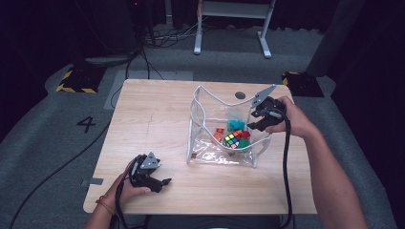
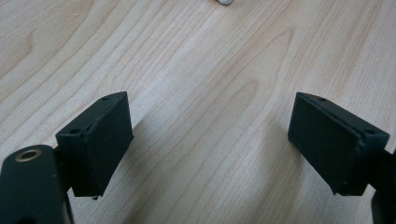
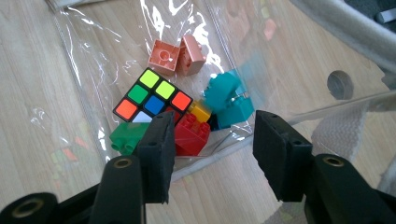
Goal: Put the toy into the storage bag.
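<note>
left gripper (image 1: 160,183) rests low at the near left, jaws wide apart; right gripper (image 1: 258,121) at the far right points down, jaws parted.

Table (image 1: 157,119): pale wood-grain top, matt, smooth. Bag (image 3: 93,56): clear glossy plastic film, creased, glare seen on it; edged with off-white woven cloth tape (image 3: 336,126), rough weave. Puzzle cube (image 3: 152,95), at 9 o'clock of the teal block (image 3: 226,98): black plastic, glossy coloured stickers. Blocks moulded in smooth plastic. Jaw pads of the right gripper (image 3: 210,149) and left gripper (image 2: 210,140): matt black, rubbery look.
</note>
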### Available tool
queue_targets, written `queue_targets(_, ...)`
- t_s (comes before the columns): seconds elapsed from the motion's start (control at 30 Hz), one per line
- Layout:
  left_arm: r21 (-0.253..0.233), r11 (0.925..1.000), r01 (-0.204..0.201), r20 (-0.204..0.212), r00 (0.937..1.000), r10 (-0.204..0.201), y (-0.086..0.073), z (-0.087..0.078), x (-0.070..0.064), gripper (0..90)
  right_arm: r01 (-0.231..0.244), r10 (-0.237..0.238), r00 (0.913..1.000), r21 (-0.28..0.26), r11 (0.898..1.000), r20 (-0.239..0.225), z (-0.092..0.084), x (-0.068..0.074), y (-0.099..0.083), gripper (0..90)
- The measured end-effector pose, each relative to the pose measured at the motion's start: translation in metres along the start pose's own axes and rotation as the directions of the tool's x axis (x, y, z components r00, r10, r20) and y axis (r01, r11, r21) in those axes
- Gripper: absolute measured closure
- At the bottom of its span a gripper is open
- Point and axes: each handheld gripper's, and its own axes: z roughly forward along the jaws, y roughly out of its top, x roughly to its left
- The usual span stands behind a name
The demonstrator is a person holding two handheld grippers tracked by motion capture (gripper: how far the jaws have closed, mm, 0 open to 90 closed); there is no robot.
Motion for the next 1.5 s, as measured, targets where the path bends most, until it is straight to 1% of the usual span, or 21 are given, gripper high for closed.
queue_targets(0.1, 0.0, 1.0, 0.0, 0.0, 1.0, 0.0, 0.0, 0.0, 0.0, 13.9, -0.006, 0.006, 1.0, -0.002, 1.0, 0.002, 0.001, 0.001, 0.001, 45.7)
queue_targets(0.23, 0.0, 1.0, 0.0, 0.0, 1.0, 0.0, 0.0, 0.0, 0.0, 13.9, -0.007, 0.007, 0.9999, -0.032, 0.999, 0.009, 0.0, 0.002, 0.001, 43.5)
queue_targets(0.27, 0.0, 1.0, 0.0, 0.0, 1.0, 0.0, 0.0, 0.0, 0.0, 13.9, -0.011, 0.012, 0.9998, -0.063, 0.998, 0.014, -0.001, 0.002, 0.001, 41.9)
queue_targets(0.4, 0.0, 1.0, 0.0, -0.001, 1.0, 0.0, 0.0, 0.0, 0.0, 13.9, -0.019, 0.024, 0.9981, -0.098, 0.995, 0.057, -0.004, 0.003, 0.001, 34.8)
queue_targets(0.5, 0.0, 1.0, -0.002, -0.003, 1.0, 0.002, 0.0, 0.0, 0.0, 13.9, -0.034, 0.045, 0.9958, -0.129, 0.991, 0.079, -0.007, 0.004, 0.001, 33.9)
queue_targets(0.6, 0.0, 1.0, 0.0, 0.0, 1.0, 0.0, 0.0, 0.0, 0.0, 13.9, -0.074, 0.094, 0.9914, -0.196, 0.978, 0.092, -0.012, 0.006, 0.0, 30.5)
queue_targets(0.7, 0.0, 1.0, 0.0, 0.0, 1.0, 0.0, 0.0, 0.0, 0.0, 13.9, -0.125, 0.155, 0.9821, -0.244, 0.962, 0.107, -0.018, 0.008, -0.003, 28.9)
queue_targets(0.77, 0.0, 1.0, 0.0, -0.001, 1.0, 0.0, 0.0, 0.0, 0.0, 13.9, -0.132, 0.164, 0.98, -0.252, 0.959, 0.112, -0.02, 0.009, -0.004, 28.4)
queue_targets(0.8, 0.0, 1.0, 0.0, 0.0, 1.0, 0.0, 0.0, 0.0, 0.0, 13.9, -0.139, 0.181, 0.9761, -0.297, 0.945, 0.12, -0.026, 0.009, -0.007, 28.3)
queue_targets(0.83, 0.0, 1.0, 0.0, 0.0, 1.0, 0.0, 0.0, 0.0, 0.0, 13.9, -0.156, 0.202, 0.9716, -0.309, 0.938, 0.123, -0.028, 0.01, -0.008, 28.3)
queue_targets(0.9, 0.0, 1.0, 0.0, -0.001, 1.0, 0.0, 0.0, 0.0, 0.0, 13.9, -0.185, 0.234, 0.9629, -0.304, 0.935, 0.134, -0.032, 0.011, -0.011, 29.4)
queue_targets(0.97, 0.0, 1.0, 0.0, 0.0, 1.0, 0.0, 0.0, 0.0, 0.0, 13.9, -0.184, 0.232, 0.9644, -0.31, 0.933, 0.127, -0.034, 0.011, -0.013, 29.6)
queue_targets(1.0, 0.002, 1.0, 0.001, -0.001, 1.0, -0.001, 0.0, 0.0, 0.0, 13.9, -0.207, 0.261, 0.9576, -0.339, 0.918, 0.121, -0.038, 0.013, -0.016, 29.6)
queue_targets(1.07, 0.0, 1.0, 0.0, 0.0, 1.0, 0.0, 0.0, 0.0, 0.0, 13.9, -0.221, 0.279, 0.9526, -0.356, 0.908, 0.121, -0.041, 0.013, -0.019, 29.4)
queue_targets(1.1, 0.0, 1.0, -0.001, -0.001, 1.0, 0.001, 0.0, 0.0, 0.0, 13.9, -0.22, 0.279, 0.9528, -0.363, 0.905, 0.118, -0.044, 0.013, -0.021, 29.2)
queue_targets(1.13, 0.0, 1.0, 0.0, 0.0, 1.0, 0.0, 0.0, 0.0, 0.0, 13.9, -0.233, 0.294, 0.9482, -0.369, 0.9, 0.12, -0.046, 0.014, -0.023, 29.2)
queue_targets(1.17, 0.0, 1.0, 0.0, 0.0, 1.0, 0.0, 0.0, 0.0, 0.0, 13.9, -0.236, 0.3, 0.9457, -0.37, 0.898, 0.125, -0.047, 0.015, -0.025, 29.0)
queue_targets(1.2, 0.0, 1.0, 0.0, 0.0, 1.0, 0.0, 0.0, 0.0, 0.0, 13.9, -0.23, 0.296, 0.9467, -0.375, 0.898, 0.128, -0.049, 0.015, -0.028, 28.7)
queue_targets(1.33, 0.0, 1.0, -0.001, -0.001, 1.0, 0.001, 0.0, 0.0, 0.0, 13.9, -0.233, 0.307, 0.9422, -0.396, 0.888, 0.134, -0.055, 0.018, -0.038, 28.7)
queue_targets(1.43, 0.0, 1.0, 0.0, 0.0, 1.0, 0.0, 0.0, 0.0, 0.0, 13.9, -0.242, 0.321, 0.9383, -0.417, 0.876, 0.129, -0.06, 0.02, -0.045, 28.7)
queue_targets(1.5, 0.0, 1.0, -0.001, -0.001, 1.0, 0.001, 0.0, 0.0, 0.0, 13.9, -0.242, 0.324, 0.9366, -0.423, 0.873, 0.133, -0.063, 0.022, -0.05, 28.7)
